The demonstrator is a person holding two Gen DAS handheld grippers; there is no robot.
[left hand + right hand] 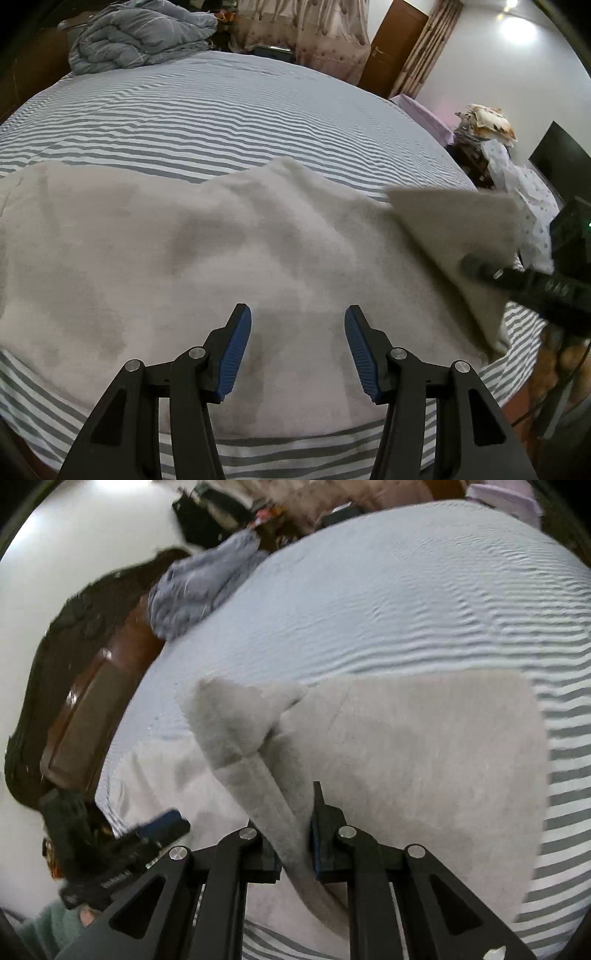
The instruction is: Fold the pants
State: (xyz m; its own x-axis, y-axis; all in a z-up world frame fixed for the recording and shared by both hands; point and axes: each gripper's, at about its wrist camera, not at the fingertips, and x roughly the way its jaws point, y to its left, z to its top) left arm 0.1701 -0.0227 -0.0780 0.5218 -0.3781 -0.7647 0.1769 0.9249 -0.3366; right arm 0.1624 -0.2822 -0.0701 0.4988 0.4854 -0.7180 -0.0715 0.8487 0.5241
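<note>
Light grey fleece pants (221, 251) lie spread on a bed with a grey-and-white striped sheet (221, 110). My left gripper (297, 332) is open and empty, hovering just above the near part of the pants. My right gripper (295, 834) is shut on a fold of the pants (266, 775) and holds that end lifted off the bed. In the left wrist view the right gripper (476, 267) shows at the right, with the raised flap of pants (461, 229) hanging from it. In the right wrist view the left gripper (159, 825) shows at lower left.
A crumpled blue-grey quilt (140, 37) lies at the far left corner of the bed. A wooden headboard (92, 701) runs along one side. Cluttered furniture with cloths (517, 177) stands past the right bed edge. A wooden door (395, 48) is behind.
</note>
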